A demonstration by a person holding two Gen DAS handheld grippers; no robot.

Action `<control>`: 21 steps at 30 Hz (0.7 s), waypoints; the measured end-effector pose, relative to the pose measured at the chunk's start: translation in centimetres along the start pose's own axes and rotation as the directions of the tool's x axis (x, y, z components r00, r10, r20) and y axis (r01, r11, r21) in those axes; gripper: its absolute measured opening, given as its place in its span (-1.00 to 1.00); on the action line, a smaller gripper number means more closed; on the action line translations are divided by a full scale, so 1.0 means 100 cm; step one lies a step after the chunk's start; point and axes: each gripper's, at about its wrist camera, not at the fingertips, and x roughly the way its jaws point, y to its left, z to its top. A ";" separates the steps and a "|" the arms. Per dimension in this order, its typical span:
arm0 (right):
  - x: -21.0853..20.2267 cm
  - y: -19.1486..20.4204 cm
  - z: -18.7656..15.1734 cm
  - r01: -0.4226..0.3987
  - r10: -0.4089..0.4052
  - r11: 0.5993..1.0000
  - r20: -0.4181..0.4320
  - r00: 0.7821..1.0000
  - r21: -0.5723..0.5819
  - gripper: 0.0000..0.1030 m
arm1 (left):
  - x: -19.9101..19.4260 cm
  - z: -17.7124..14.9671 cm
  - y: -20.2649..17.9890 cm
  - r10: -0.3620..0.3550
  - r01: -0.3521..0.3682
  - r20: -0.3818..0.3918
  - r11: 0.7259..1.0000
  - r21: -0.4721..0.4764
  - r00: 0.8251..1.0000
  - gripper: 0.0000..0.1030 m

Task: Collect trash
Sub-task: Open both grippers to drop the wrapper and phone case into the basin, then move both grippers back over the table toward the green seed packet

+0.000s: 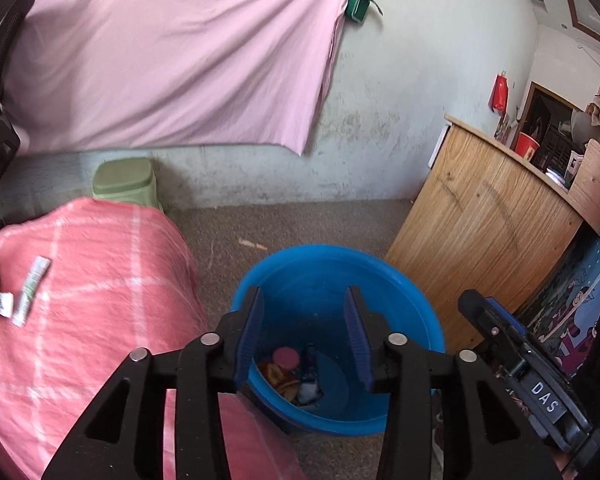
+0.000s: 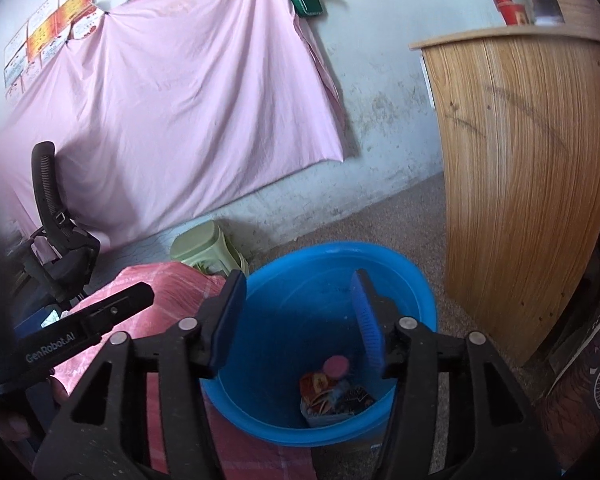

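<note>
The right hand-held gripper (image 2: 298,320) hangs with jaws apart and empty above a blue bucket (image 2: 400,276) holding wrappers (image 2: 332,396). To its left lies a pink blanket (image 2: 168,284); to its right stands a wooden cabinet (image 2: 528,184).

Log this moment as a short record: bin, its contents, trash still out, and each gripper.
bin: blue bucket on the floor beside the pink blanket
contents: pink round lid and crumpled wrappers at the bottom
trash still out: white-green tube and a small packet on the blanket
left gripper: open, nothing between the jaws, over the bucket
right gripper: open, nothing between the jaws, over the bucket
nearby: wooden cabinet, green stool
</note>
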 end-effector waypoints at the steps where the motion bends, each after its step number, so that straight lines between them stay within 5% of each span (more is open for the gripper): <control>1: -0.003 0.002 0.001 -0.001 0.001 1.000 0.012 1.000 -0.006 0.52 | -0.003 0.001 0.001 0.006 -0.006 0.012 1.000 0.004 1.000 -0.18; 5: -0.015 0.014 0.007 -0.002 0.004 0.999 0.082 0.997 -0.032 0.81 | -0.023 0.004 0.012 0.034 -0.034 0.077 0.999 -0.002 0.996 0.06; 12: -0.031 0.044 0.014 -0.055 0.067 0.996 0.194 0.979 -0.066 1.00 | -0.071 0.008 0.046 0.110 -0.095 0.226 0.993 -0.077 0.968 0.88; 21: -0.042 0.101 0.009 -0.175 0.215 0.971 0.279 0.936 -0.163 1.00 | -0.128 -0.001 0.086 0.236 -0.215 0.334 0.972 -0.100 0.913 0.94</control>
